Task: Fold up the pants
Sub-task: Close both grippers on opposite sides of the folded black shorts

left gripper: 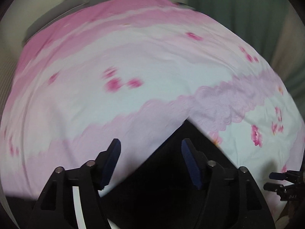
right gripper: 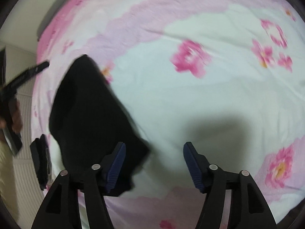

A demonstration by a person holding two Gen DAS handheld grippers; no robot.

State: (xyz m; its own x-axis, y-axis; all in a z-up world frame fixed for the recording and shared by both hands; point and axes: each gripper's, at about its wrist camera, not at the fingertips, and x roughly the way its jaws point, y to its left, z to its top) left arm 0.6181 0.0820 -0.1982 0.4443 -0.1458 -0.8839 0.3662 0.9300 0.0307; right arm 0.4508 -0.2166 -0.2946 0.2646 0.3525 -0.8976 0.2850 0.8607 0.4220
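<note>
With both the left gripper (left gripper: pixel 151 160) and right gripper (right gripper: pixel 154 162) spread wide and empty, the folded black cloth pants (right gripper: pixel 91 118) on the pink floral bedsheet (right gripper: pixel 209 105) could unfold if snagged near their right edge.

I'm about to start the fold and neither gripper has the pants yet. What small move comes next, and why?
Probably lower the left gripper onto the near corner of the black fabric pants and close. Its jaws stand open with that cloth directly between them on the pink floral bedsheet, while the right gripper, also open, sits mostly over bare sheet.
</note>
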